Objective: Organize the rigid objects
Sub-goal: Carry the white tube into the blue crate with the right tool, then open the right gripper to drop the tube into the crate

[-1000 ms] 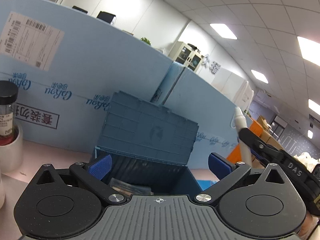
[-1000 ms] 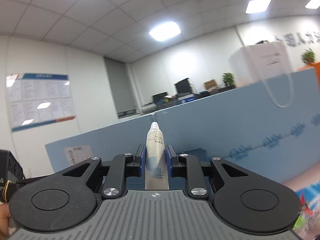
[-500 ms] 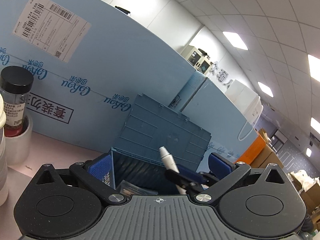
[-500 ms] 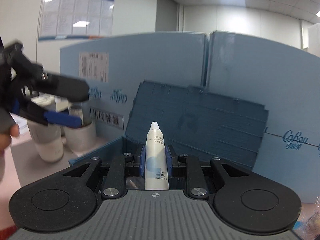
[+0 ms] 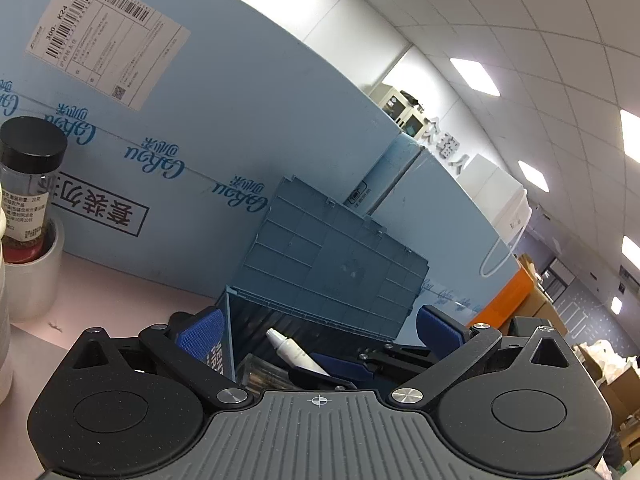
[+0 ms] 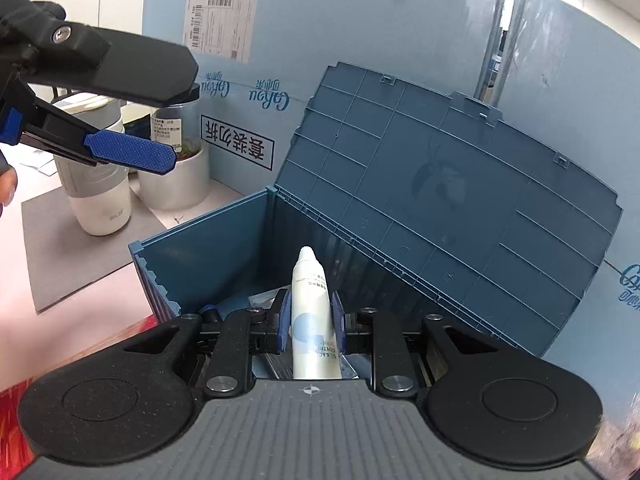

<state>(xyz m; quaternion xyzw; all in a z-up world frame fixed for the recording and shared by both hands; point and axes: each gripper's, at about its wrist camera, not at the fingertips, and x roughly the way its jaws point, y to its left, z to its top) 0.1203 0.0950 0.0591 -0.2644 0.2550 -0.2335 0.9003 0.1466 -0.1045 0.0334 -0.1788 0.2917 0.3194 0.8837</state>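
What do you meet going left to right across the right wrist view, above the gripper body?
Left gripper with its blue pad → white cup → white pot holding the dark-capped jar → blue box's left wall → white tube in the right gripper → raised box lid.

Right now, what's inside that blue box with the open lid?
Inside the blue box, the right gripper holds a white tube above a clear plastic case. The grippers' bodies cover the rest of the floor, so anything else inside stays unseen.
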